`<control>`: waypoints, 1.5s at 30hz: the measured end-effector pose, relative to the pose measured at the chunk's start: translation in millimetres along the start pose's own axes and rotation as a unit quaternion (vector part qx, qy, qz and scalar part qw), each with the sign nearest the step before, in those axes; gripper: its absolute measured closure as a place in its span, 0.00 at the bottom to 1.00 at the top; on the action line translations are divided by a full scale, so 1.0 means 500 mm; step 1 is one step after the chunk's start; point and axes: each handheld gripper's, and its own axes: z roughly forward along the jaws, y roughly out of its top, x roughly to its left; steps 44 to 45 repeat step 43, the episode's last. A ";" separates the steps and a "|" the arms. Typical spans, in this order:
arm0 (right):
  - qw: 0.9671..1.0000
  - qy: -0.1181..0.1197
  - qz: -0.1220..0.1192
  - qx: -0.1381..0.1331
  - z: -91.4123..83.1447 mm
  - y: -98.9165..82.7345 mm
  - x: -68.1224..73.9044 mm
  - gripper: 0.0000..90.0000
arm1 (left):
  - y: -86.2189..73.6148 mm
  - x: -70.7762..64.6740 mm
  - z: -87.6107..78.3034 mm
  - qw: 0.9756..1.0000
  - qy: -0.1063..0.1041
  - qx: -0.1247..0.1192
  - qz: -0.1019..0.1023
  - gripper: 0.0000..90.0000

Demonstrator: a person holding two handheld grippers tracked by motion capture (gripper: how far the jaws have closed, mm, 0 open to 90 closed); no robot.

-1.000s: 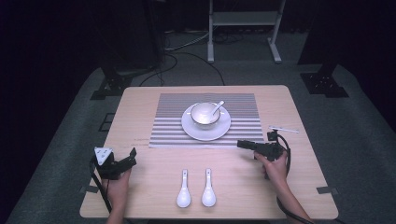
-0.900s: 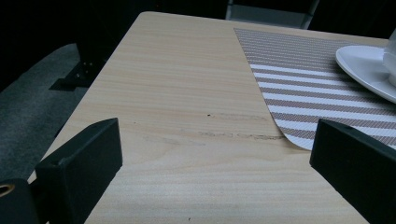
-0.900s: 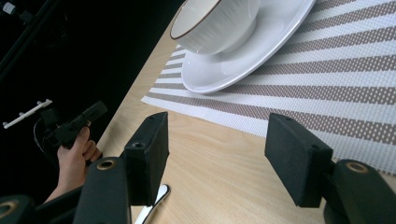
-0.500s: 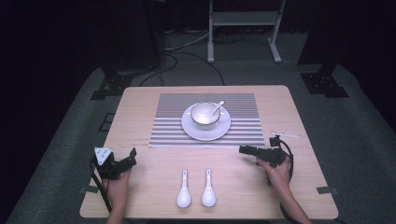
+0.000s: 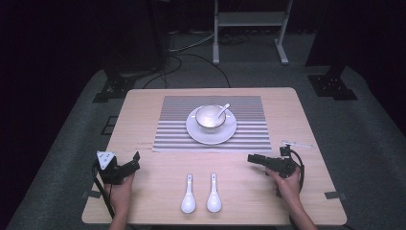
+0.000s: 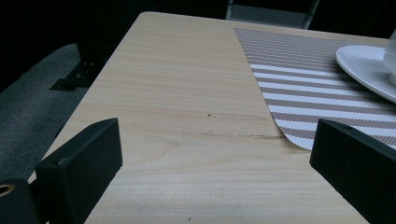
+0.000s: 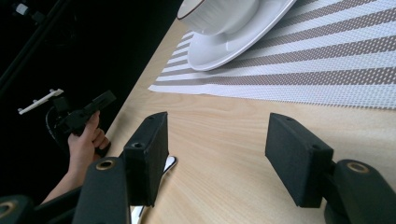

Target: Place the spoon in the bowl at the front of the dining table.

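A white bowl with a white spoon resting in it sits on a white plate, on a striped placemat. Two more white spoons lie side by side near the table's front edge. My left gripper is held low at the front left, open, with bare wood between its jaws. My right gripper is at the front right, pointing left, open and holding nothing. Its view catches the bowl, the plate and the other hand's gripper.
The wooden table stands on grey carpet, with dark stands and cables behind it. The placemat corner lies just ahead of the left gripper. A spoon tip peeks past the right gripper's left jaw.
My right gripper has drifted a little toward the table's front edge. The left gripper and the tableware have not moved.
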 end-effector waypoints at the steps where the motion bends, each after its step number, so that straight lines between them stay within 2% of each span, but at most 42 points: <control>1: 1.000 0.002 -0.001 -0.001 -0.001 -0.002 0.001 0.43 | 0.000 0.000 0.000 1.000 0.000 0.000 -0.001 0.01; 20: 1.000 0.002 0.000 -0.010 -0.024 -0.035 -0.001 0.43 | 0.000 -0.001 0.000 1.000 0.000 0.000 -0.001 0.01; 45: 1.000 0.001 -0.001 -0.009 -0.024 -0.051 -0.003 0.42 | 0.000 0.000 0.000 1.000 0.000 0.002 -0.001 0.01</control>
